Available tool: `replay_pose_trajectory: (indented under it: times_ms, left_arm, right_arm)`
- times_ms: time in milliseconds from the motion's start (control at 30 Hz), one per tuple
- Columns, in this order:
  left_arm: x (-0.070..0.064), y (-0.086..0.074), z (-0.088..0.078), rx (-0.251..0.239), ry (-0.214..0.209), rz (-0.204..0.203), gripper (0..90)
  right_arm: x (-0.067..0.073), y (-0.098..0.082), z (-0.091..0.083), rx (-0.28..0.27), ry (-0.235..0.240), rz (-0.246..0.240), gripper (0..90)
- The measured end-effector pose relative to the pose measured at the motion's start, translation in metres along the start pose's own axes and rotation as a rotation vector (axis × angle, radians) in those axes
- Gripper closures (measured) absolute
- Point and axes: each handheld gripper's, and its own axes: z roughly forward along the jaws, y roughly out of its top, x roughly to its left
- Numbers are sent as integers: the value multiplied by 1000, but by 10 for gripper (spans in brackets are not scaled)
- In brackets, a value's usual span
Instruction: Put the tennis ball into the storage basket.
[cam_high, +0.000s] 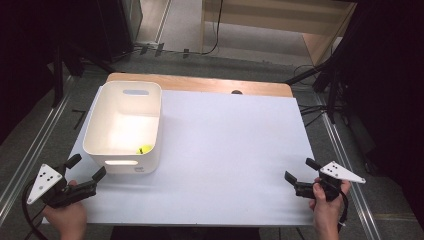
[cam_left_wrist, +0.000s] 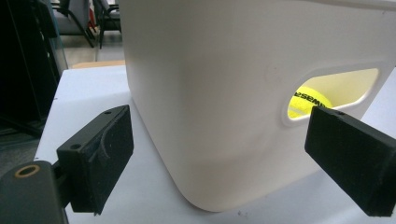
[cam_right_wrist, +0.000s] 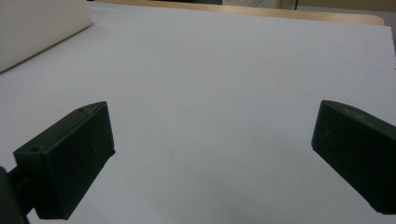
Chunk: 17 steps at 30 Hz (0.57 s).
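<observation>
A white plastic bin (cam_high: 124, 125) stands on the left part of the white table (cam_high: 225, 145). A yellow tennis ball (cam_high: 145, 149) lies inside it near the front wall, and it shows through the bin's handle slot (cam_left_wrist: 327, 93) as a yellow ball (cam_left_wrist: 308, 100). My left gripper (cam_high: 86, 167) is open just in front of the bin's near left corner, jaws wide, nothing between them. In its own view the left gripper (cam_left_wrist: 224, 154) faces the bin wall (cam_left_wrist: 210, 93). My right gripper (cam_high: 301, 170) is open over the bare table at the front right, empty.
The bin's corner (cam_right_wrist: 32, 28) appears at the upper left of the right gripper view. A wooden strip (cam_high: 200, 82) edges the table's far side. Dark stands and cables (cam_high: 325, 85) flank the table, and a wooden cabinet (cam_high: 280, 20) is on the floor beyond.
</observation>
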Motion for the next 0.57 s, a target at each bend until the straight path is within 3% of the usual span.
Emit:
replay_pose_trajectory:
  times_ms: [567]
  left_arm:
    - [0, 0, 0, 6, 0, -5, 79]
  right_arm:
    - [-18, -21, 1, 39, -24, 0, 0]
